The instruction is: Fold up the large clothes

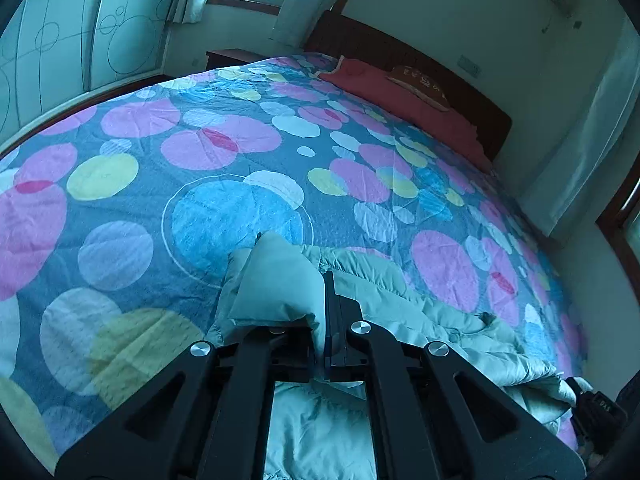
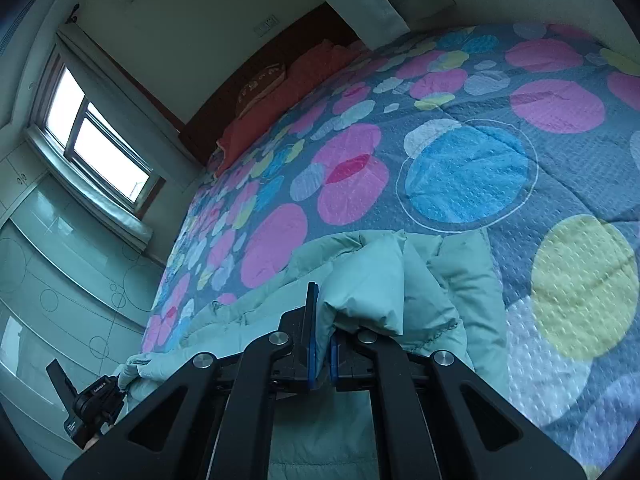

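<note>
Bedroom, bed [image 1: 168,184] under a circle-print quilt. Pale green padded jacket [image 1: 400,296] lay at the near edge. Left tool [image 1: 320,320] and right tool [image 2: 324,336] were each clamped on a bunched jacket edge. Best to keep both level, fabric taut, and lay the fold flat.

Pale green puffy jacket [image 1: 420,300], bunched on my bed.
It is quilted and padded, crumpled rather than flat, lying on the spotted cover near the bed's edge. One corner stands up in a puffed fold in each view, and the rest trails away in loose ridges.
</note>
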Action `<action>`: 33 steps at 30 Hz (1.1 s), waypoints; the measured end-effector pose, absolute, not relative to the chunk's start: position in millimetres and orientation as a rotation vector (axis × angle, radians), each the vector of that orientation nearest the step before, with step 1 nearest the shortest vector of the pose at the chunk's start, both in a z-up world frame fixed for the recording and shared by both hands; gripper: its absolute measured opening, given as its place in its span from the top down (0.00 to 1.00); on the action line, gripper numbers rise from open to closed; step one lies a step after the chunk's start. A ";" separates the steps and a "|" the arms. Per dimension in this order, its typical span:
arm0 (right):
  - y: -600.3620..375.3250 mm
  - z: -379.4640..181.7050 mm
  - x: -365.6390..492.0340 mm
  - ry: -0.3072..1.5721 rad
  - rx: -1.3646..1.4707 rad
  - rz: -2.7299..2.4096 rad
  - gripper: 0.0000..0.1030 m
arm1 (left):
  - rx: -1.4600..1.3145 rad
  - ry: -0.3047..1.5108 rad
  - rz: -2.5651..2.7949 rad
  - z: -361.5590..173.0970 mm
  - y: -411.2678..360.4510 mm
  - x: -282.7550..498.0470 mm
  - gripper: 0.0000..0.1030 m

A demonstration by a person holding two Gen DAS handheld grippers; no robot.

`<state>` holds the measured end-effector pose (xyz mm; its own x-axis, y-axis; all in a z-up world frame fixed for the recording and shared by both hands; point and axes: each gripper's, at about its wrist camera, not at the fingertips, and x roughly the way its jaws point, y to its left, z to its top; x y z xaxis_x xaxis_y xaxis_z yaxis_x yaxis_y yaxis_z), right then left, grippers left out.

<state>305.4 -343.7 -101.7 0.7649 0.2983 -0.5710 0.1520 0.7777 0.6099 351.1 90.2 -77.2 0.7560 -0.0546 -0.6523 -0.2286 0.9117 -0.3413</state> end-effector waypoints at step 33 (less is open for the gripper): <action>-308.0 -100.5 390.5 0.780 0.376 0.062 0.41 | -0.060 0.737 0.073 -89.7 41.6 427.8 0.36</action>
